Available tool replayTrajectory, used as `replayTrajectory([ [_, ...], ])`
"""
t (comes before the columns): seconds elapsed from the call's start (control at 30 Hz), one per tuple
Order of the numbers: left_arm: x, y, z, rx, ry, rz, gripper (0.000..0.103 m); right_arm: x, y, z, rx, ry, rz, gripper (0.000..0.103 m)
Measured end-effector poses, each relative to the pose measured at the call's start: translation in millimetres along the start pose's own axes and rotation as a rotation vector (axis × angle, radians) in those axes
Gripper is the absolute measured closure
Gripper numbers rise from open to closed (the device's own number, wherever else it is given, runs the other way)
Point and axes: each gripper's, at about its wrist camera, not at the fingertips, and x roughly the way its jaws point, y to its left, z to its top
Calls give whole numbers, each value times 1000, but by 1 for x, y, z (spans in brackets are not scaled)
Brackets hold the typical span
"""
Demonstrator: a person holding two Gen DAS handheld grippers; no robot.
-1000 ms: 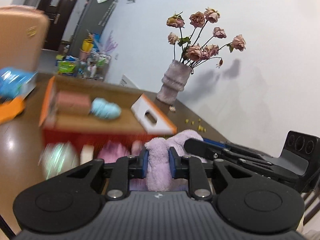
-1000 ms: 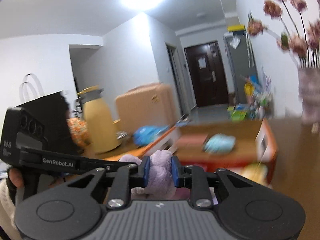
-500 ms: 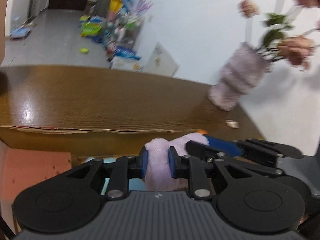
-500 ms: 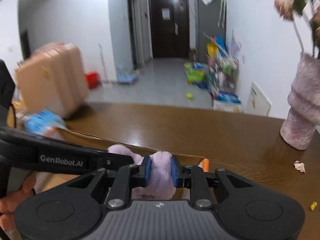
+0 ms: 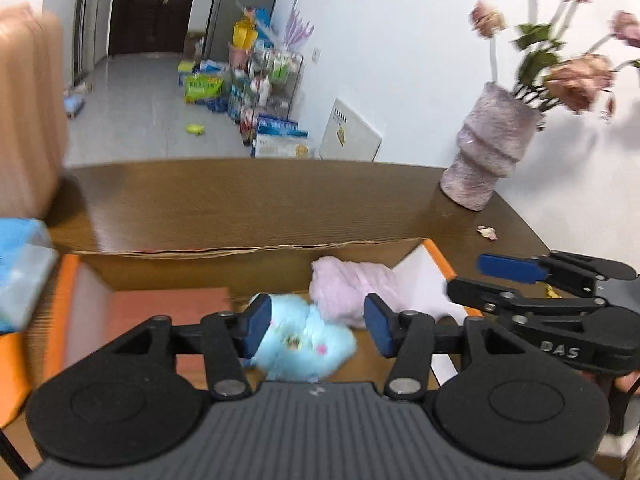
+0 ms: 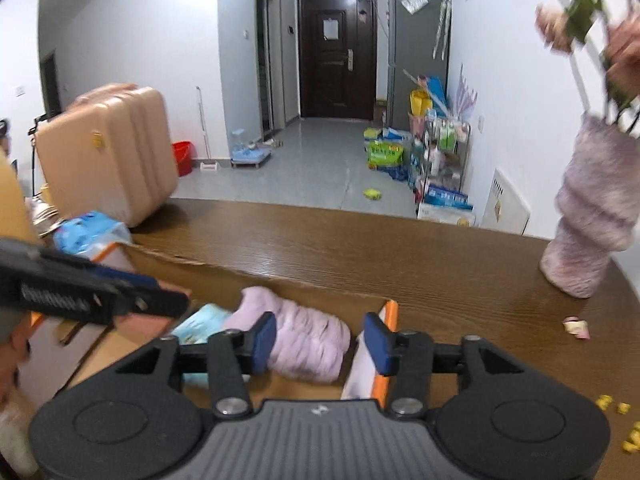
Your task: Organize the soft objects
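Observation:
A purple plush toy [image 5: 352, 286] lies inside the open cardboard box [image 5: 240, 250], at its right end; it also shows in the right wrist view [image 6: 304, 340]. A light blue plush toy [image 5: 304, 344] lies beside it, to its left [image 6: 202, 320]. A reddish block [image 5: 168, 308] lies further left in the box. My left gripper [image 5: 318, 330] is open and empty above the blue plush. My right gripper [image 6: 320, 336] is open and empty just above the purple plush. The right gripper shows in the left wrist view [image 5: 520, 280].
The box stands on a brown wooden table [image 6: 360, 248]. A vase of dried roses [image 5: 492, 148] stands at the back right. A pink suitcase [image 6: 104, 152] and a blue packet [image 6: 92, 232] are at the left. Yellow crumbs [image 6: 616, 420] lie at the right.
Both grippers were shut on the purple plush and carried it over the box. Both have now opened, and the plush lies in the box.

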Motion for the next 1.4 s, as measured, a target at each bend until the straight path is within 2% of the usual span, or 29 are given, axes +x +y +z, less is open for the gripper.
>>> replayTrajectory([
  [0.17,-86,-13,-35,88,-94,14,30,-80,17,-21,-54,-47,-13,49],
  [0.27,-130,-16,-69,122,-137,45,28,-128,32,-37,-83,-84,-34,45],
  [0.37,-167,-20,-112,166,-200,128,27,-169,47,-59,-106,-130,-27,45],
  [0.47,-197,-19,-151,162,-242,162,26,-200,65,-85,-129,-176,-12,43],
  [0.53,-220,-17,-182,152,-278,172,22,-221,76,-107,-122,-212,10,40],
  [0.6,-239,-15,-212,134,-290,159,18,-239,86,-131,-95,-245,37,35],
  [0.7,-259,-14,-259,112,-295,141,18,-257,100,-168,-65,-281,48,33],
  [0.83,-267,-16,-312,97,-287,183,17,-273,118,-219,-21,-309,42,28],
  [0.9,-264,-17,-330,107,-263,200,15,-275,128,-243,-13,-309,35,23],
  [0.97,-261,-18,-342,100,-248,220,15,-271,137,-260,-5,-285,22,23],
  [1.17,-255,-14,-354,87,-220,196,14,-261,151,-301,73,-223,22,23],
  [1.3,-246,-13,-354,106,-200,184,14,-249,151,-308,93,-184,-5,23],
  [1.4,-236,-12,-349,120,-183,158,14,-244,153,-307,94,-188,-13,23],
])
